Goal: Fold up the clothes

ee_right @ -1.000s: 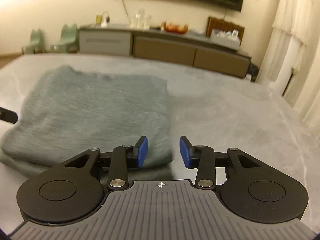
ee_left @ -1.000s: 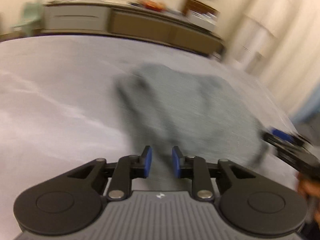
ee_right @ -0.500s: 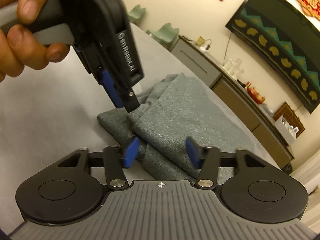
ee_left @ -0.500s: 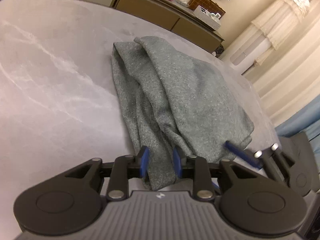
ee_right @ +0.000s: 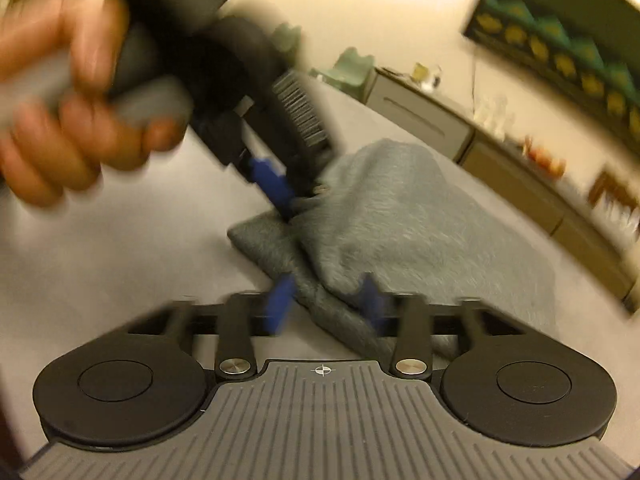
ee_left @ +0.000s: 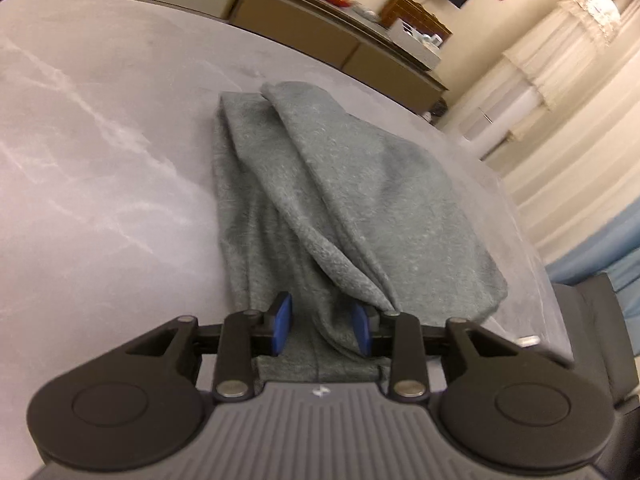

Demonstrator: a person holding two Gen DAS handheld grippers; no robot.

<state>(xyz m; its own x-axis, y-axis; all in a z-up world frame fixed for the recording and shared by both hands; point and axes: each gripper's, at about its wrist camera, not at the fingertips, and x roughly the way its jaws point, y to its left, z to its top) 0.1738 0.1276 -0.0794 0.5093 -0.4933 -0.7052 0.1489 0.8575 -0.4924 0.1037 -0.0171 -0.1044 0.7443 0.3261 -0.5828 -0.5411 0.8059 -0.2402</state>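
Bare grey table (ee_left: 100,200) left of garment (ee_left: 360,208) — both grippers at its near edge.

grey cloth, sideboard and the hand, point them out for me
grey cloth (ee_left: 360,200), left wrist view, middle of its top fold
sideboard (ee_left: 296,28), left wrist view, brown drawer front
hand (ee_right: 60,128), right wrist view, curled fingers

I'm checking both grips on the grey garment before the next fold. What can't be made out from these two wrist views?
- Right wrist view: motion blur smears the right gripper, so whether its opening fingers touch the grey garment is unclear.
- Left wrist view: the garment's near edge runs under the left gripper, also opening.
- Left wrist view: the right gripper is cut off at the right edge.
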